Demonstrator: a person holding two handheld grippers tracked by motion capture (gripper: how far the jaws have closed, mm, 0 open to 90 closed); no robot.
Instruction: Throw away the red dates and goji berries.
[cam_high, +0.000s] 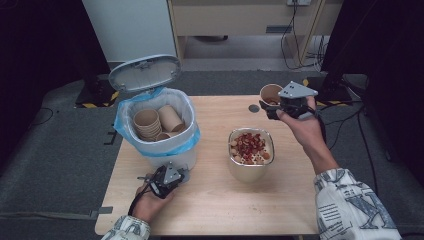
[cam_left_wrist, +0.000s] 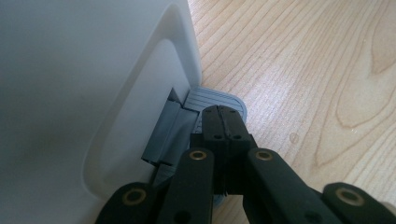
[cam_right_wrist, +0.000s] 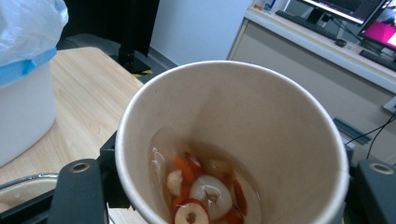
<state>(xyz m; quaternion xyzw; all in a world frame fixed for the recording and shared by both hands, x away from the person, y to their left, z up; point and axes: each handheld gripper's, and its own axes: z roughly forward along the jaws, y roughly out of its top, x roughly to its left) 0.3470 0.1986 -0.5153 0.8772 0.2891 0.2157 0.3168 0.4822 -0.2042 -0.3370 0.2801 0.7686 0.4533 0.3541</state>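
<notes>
Paper cup (cam_right_wrist: 233, 140) hides right claw's tips; base cut off below.

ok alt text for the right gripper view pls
A paper cup held between the hand-held gripper's black jaws, with red and white food pieces in liquid at its bottom. Behind it are a wooden table and a white bin with a blue liner.

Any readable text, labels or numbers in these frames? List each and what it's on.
None can be read.
Sleeve print: bold letter-like shapes, not legible as words.
Monitors in the right gripper view: lit screens, content too blurred.
Paper cup, white bin, bowl: no markings seen.
</notes>
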